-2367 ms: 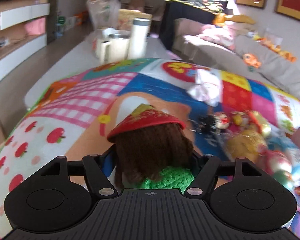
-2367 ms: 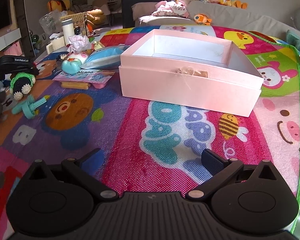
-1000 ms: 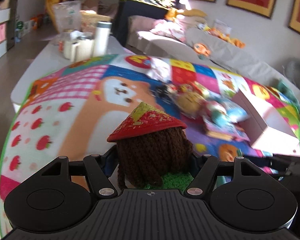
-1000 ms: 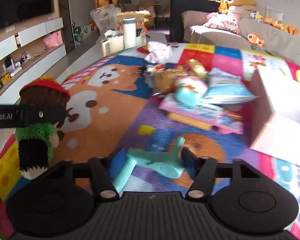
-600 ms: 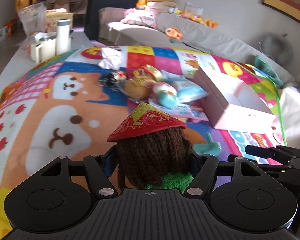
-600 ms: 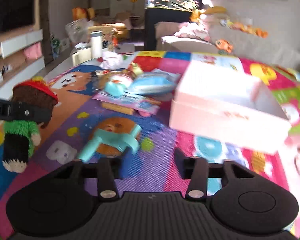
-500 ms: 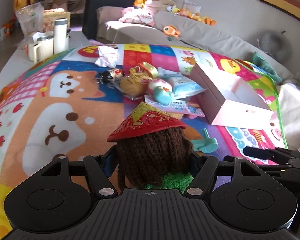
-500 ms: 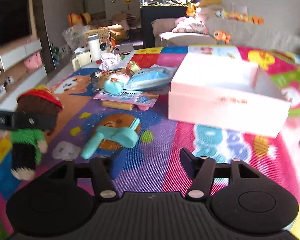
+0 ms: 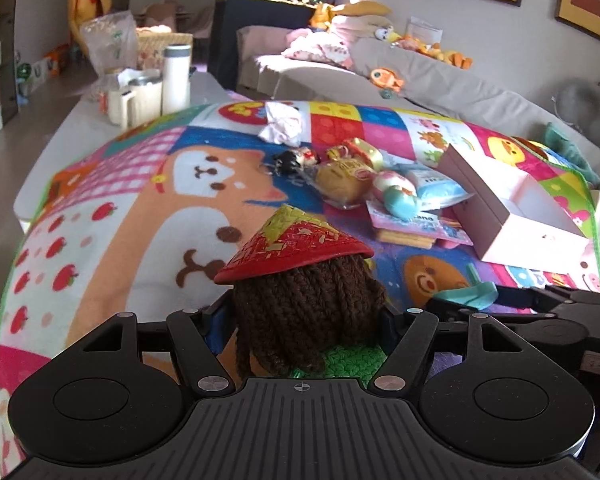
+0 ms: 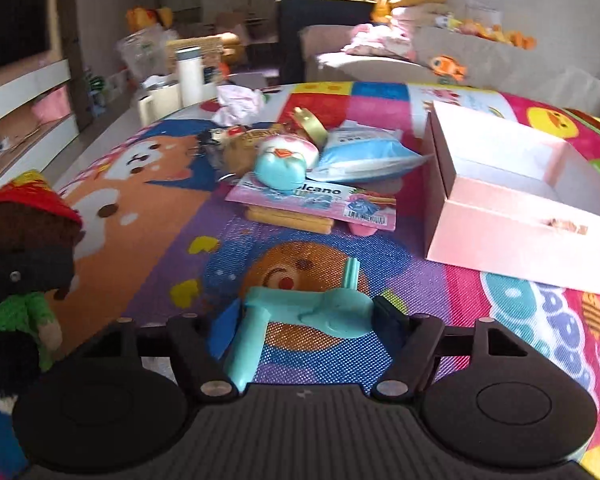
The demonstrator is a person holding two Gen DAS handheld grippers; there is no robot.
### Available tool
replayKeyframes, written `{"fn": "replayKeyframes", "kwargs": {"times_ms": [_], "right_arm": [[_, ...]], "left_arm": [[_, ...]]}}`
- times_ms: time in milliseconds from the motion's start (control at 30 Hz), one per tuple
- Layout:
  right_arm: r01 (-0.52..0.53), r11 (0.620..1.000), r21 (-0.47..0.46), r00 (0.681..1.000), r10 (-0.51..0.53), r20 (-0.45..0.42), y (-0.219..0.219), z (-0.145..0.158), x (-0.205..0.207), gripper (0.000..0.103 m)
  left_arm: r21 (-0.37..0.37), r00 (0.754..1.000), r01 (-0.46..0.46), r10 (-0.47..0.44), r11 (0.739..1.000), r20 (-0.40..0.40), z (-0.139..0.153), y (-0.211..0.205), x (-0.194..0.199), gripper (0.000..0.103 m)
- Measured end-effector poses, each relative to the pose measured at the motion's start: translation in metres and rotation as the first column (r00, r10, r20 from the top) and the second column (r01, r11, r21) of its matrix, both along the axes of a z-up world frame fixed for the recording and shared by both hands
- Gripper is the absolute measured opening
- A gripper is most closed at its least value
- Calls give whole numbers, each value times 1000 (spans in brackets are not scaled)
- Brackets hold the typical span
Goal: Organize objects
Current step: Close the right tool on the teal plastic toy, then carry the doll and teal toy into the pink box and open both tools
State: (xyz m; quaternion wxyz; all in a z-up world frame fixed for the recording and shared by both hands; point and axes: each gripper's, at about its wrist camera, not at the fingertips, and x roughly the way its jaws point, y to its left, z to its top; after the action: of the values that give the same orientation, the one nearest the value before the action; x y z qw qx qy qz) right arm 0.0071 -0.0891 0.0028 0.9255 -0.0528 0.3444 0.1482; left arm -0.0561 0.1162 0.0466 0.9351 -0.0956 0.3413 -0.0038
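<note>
A knitted doll [image 9: 300, 320] with a red hat is held between the fingers of the left gripper [image 9: 302, 320], which is closed on its head, above the play mat [image 9: 140, 220] and well apart from the pink box [image 9: 516, 216]. The right gripper [image 10: 304, 320] is placed around a light blue plastic toy [image 10: 312, 312]; the jaws stand at both sides of it, but it cannot be told from the pictures if the pads already press on it, and the toy seems to lie on the mat in front of the box.

The task is judged to be at an early stage. The box looks empty, as far as its inside is seen. A blue packet [image 10: 360, 156], a round blue and pink toy [image 10: 282, 164], a flat pink package [image 10: 312, 200] and some smaller things are left in a heap just beside the box, and a crumpled cloth [image 10: 240, 102] lies further behind the heap.

In the left wrist view only the back of the doll's head and a bit of green are shown, and the right gripper is seen from the side, near the box. In the right wrist view the doll's green body and legs are seen hanging, and the front wall of the box is shown more clearly
</note>
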Motion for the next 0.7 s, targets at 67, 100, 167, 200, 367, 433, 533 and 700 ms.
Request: {"fn": "replayKeyframes", "kwargs": {"times_ms": [67,100,167,200,367,433,533,700], "right_arm": [[-23,1000,-9,1000,23,17,-10,5,-6,70],[-27,1000,-5,999,27,24,-19,8,-10,70],[-25,999,21,999,24,42,-42,20,-19,70],[-18,999,32,998,16,62,-56,27,-24,70],[67,995,67,976,-79,202,-122,55,-50,70],[104,991,89,958,-124,258,-142,63,-58,70],[151,980,132,935,-185,302,-168,67,-61,70],[210,964,165,920,-251,300,-197,59,-58,70]], "left_arm": [[-21,1000,22,-22,1000,-4,0,-4,1,73],[-33,999,36,-37,999,-6,1,-8,1,73],[-66,996,85,-85,994,-1,8,-20,6,73],[-90,992,126,-126,988,8,16,-29,12,73],[-77,952,284,-271,956,139,73,-94,69,73],[-48,936,312,-298,949,189,88,-127,103,73],[-57,921,356,-340,933,190,86,-177,164,74],[35,913,401,-403,915,67,39,-236,222,76]]}}
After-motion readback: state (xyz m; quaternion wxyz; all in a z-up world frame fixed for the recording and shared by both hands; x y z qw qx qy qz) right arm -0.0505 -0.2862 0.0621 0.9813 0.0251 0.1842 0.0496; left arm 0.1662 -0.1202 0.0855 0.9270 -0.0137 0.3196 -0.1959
